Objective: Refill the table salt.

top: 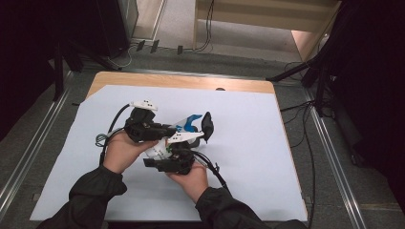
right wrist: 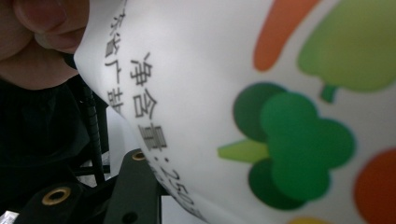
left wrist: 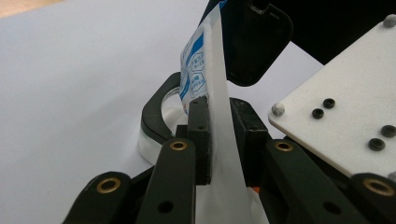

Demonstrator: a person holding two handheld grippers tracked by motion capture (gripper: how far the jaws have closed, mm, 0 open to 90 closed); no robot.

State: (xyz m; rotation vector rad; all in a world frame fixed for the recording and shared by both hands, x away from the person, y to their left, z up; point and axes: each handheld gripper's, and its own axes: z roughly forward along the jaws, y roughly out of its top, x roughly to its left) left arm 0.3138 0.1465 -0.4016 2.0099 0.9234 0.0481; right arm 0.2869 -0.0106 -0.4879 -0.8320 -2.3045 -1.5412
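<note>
A white plastic bag [top: 189, 122] with blue print and vegetable pictures is held up between both grippers over the table. My left gripper [top: 173, 129] comes in from the left and is shut on the bag's thin edge [left wrist: 217, 70], one pad on each side. My right gripper [top: 200, 131] reaches up from below, and one black finger [left wrist: 254, 37] presses the bag's upper part. In the right gripper view the bag's printed face [right wrist: 210, 70] sits right at the camera. One finger [right wrist: 133, 186] lies against it and the other is hidden behind it.
A white sheet [top: 248, 143] covers most of the wooden table [top: 191, 81]. A black ring-shaped thing [left wrist: 156, 116] with a clear rim lies on the sheet just behind the bag. Black stands and cables [top: 305, 71] line the floor on both sides.
</note>
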